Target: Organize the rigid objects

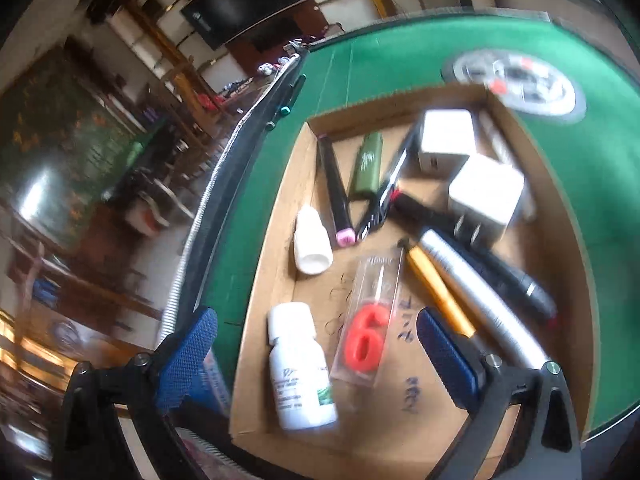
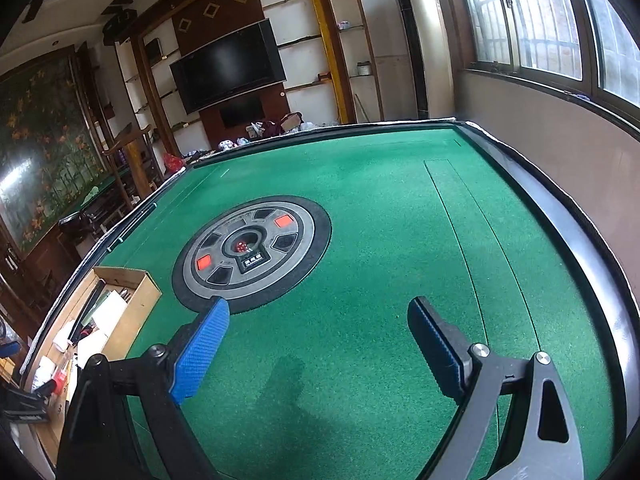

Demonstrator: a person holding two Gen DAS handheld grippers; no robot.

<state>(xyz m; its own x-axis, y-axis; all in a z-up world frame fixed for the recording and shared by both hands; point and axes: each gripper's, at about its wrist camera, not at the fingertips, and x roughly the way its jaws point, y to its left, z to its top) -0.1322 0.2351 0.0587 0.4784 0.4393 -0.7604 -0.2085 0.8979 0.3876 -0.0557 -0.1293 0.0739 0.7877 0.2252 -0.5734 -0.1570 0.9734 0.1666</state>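
The left gripper (image 1: 316, 344) hung over the near end of a shallow cardboard tray (image 1: 276, 240) with its fingers (image 1: 188, 356) spread wide and nothing between them. The right gripper (image 2: 318, 344) stood over bare green counter (image 2: 380, 216), well apart from the tray, likewise spread wide and empty.

All the task's items lay loose in the tray, crowded and crossing. Directly ahead of the left gripper were a white bottle (image 1: 300, 368) on its side and, just beside it, a clear case holding a red number six (image 1: 370, 316). Further in lay a small white dropper (image 1: 310, 242), a pink-tipped marker (image 1: 336, 192), a green lighter (image 1: 366, 166), two white chargers (image 1: 484, 196) and a silver tube (image 1: 476, 292) against an orange pen (image 1: 436, 292).

Risks noted:
- Bottle and case sat close enough that closing on one would likely catch or shove the other.
- The bottle, being round and lying flat, could roll from a shallow grip.
- The left view was blurred, so exact contact among the stacked pens could not be confirmed; lifting one could drag its neighbours.
- The left finger hung outside the tray wall and might snag it on descent.
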